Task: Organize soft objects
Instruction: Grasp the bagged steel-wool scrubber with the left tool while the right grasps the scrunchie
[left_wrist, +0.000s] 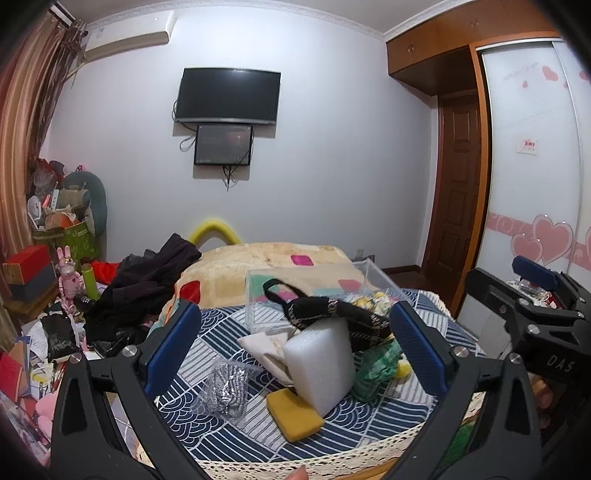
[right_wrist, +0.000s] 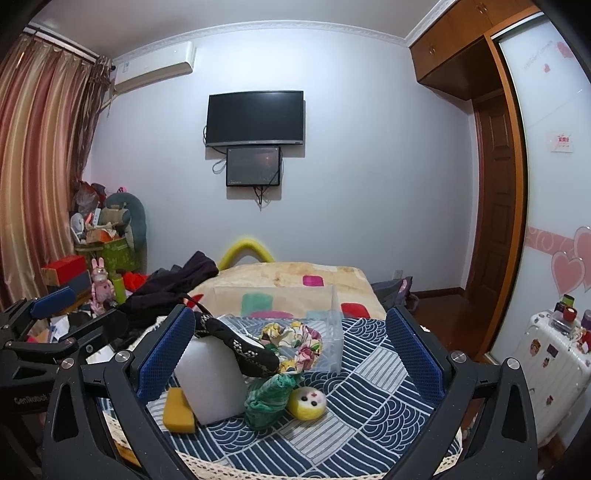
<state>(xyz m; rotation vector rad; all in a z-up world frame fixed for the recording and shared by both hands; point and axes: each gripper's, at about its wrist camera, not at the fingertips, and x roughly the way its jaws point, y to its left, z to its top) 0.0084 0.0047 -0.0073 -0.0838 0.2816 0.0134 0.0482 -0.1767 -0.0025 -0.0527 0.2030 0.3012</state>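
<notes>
Bedroom, table with blue patterned cloth (left_wrist: 229, 334). Soft items heaped near a clear box (left_wrist: 314, 291) at the far side: white foam block (left_wrist: 321, 363) standing tilted on a yellow sponge (left_wrist: 293, 413). Left gripper (left_wrist: 295, 347) wide, empty; block dead ahead between its fingers. Right gripper (right_wrist: 291, 354) wide, empty; block off to its left, so the left hand looks better lined up.

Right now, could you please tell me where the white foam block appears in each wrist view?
Left wrist: white foam block stands centre, between the jaws.
Right wrist: it sits lower left, beside the left jaw.
Shared landmark: the yellow sponge touching its base.
</notes>
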